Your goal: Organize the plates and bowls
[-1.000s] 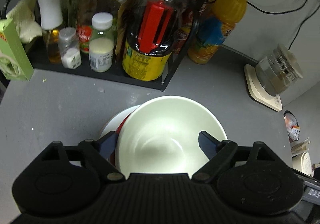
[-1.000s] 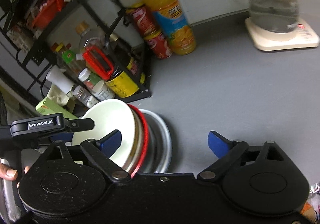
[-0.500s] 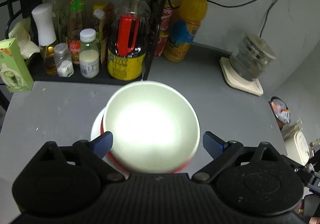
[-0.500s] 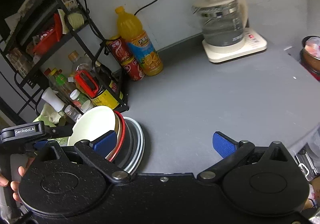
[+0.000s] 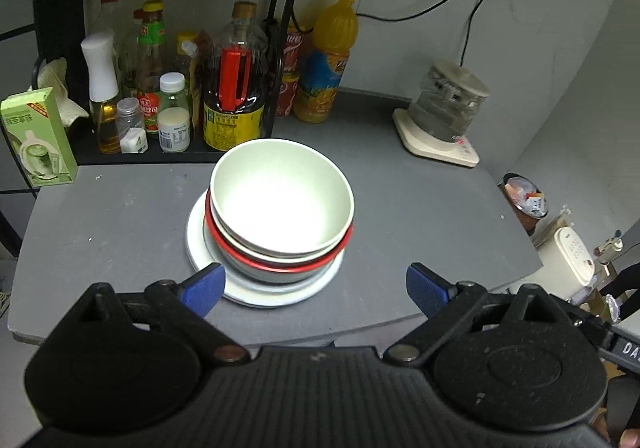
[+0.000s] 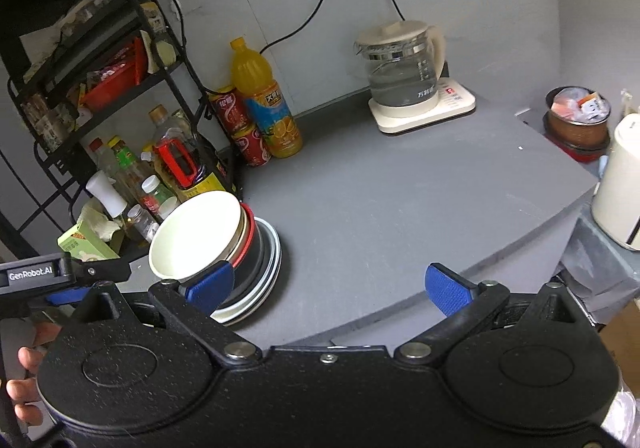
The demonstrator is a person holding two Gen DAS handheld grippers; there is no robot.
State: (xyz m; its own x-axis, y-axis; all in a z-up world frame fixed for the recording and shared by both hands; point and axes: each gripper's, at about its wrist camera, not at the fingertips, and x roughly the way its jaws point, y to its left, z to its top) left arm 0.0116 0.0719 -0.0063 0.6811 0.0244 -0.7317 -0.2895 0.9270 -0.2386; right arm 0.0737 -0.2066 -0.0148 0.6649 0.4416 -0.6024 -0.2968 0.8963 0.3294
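Note:
A pale green bowl (image 5: 280,200) tops a stack on the grey table (image 5: 420,208). Under it sit a red-rimmed bowl (image 5: 276,262) and a white plate (image 5: 276,294). My left gripper (image 5: 314,284) is open, held above and in front of the stack with nothing between its blue pads. In the right wrist view the same stack, pale bowl (image 6: 196,234) and plates (image 6: 264,280), lies at the left. My right gripper (image 6: 330,286) is open and empty, its left fingertip in front of the stack's edge. The left gripper's body (image 6: 60,274) shows at the far left.
A black rack (image 5: 160,152) with bottles stands behind the stack. An orange juice bottle (image 5: 326,60), red cans (image 6: 240,124) and a glass kettle on a white base (image 6: 408,76) line the wall. A green box (image 5: 38,136) stands at the left. A white appliance (image 6: 618,184) sits off the right edge.
Both grippers have pulled back and up from the stack. The left gripper, which was down around the pale bowl, now stands clear of it. The bowl rests on the stack.

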